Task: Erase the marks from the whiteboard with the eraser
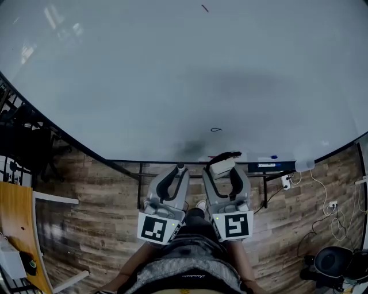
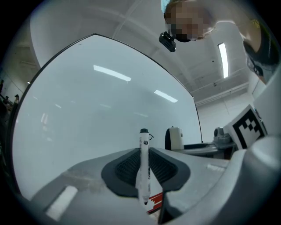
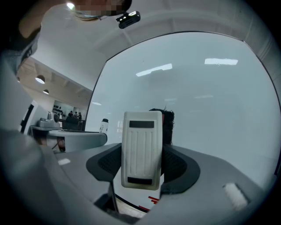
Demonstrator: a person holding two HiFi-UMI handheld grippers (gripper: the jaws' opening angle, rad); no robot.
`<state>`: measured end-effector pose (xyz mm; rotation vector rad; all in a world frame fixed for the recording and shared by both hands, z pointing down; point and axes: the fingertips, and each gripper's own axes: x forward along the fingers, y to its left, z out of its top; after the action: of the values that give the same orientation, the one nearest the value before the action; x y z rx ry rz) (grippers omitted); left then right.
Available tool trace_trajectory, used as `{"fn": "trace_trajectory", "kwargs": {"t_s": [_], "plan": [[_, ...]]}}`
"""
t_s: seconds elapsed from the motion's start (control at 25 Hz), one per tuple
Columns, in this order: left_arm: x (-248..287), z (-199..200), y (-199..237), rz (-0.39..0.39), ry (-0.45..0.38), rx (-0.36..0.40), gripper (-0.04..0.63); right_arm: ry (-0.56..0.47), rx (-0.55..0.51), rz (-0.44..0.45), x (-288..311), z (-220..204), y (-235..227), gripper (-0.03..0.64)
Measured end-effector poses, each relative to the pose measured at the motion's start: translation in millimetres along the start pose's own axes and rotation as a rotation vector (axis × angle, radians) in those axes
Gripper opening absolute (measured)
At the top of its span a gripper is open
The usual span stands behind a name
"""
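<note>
as the head view looks down the board, the whiteboard fills most of the frame, with its bottom edge running above a wood-plank floor. a dark tray sits along the bottom edge toward the right corner.

marks on the board:
- faint grey smear just above the bottom edge, near its middle.
- small dark loop above and just right of the smear.
- short red stroke close to the top edge, well apart from the other two.

left gripper: low at the bottom edge, near the middle. its own view shows the jaws pinching a white marker, which stands upright between the pads with its dark end toward the board. cannot tell whether the tip touches the surface.

right gripper: just beside the left one, also at the bottom edge. the jaws are pressed onto the eraser, one pad on each long side. its white ribbed back faces the camera; the dark felt shows behind it on the right, turned toward the board. the eraser is below the loop and right of the smear, not on either. contact with the board cannot be read from any view.
</note>
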<state>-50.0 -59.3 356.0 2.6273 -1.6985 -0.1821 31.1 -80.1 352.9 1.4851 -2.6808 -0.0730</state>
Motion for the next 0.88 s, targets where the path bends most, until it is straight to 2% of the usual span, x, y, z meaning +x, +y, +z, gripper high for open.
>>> {"fn": "trace_trajectory", "kwargs": {"t_s": [0.24,0.44,0.64,0.76,0.88], "plan": [[40.9,-5.1,-3.6,0.004,0.012,-0.024,0.075,-0.020,0.006,0.004,24.4,1.6,-33.5,0.252],[66.3,-9.5,-8.4,0.021,0.025,-0.006,0.075,-0.042,0.000,0.006,31.8,3.8,-59.5,0.252],[73.0,-9.3,-5.3,0.020,0.021,0.030,0.075,-0.047,-0.024,-0.062,35.2,10.5,-72.9,0.252],[72.5,-12.3,-0.6,0.055,0.027,-0.002,0.075,-0.065,-0.028,-0.098,36.2,14.2,-74.9,0.252],[74.6,-13.8,-1.1,0.052,0.030,-0.008,0.075,-0.086,-0.021,-0.118,36.8,17.7,-75.4,0.252]]}}
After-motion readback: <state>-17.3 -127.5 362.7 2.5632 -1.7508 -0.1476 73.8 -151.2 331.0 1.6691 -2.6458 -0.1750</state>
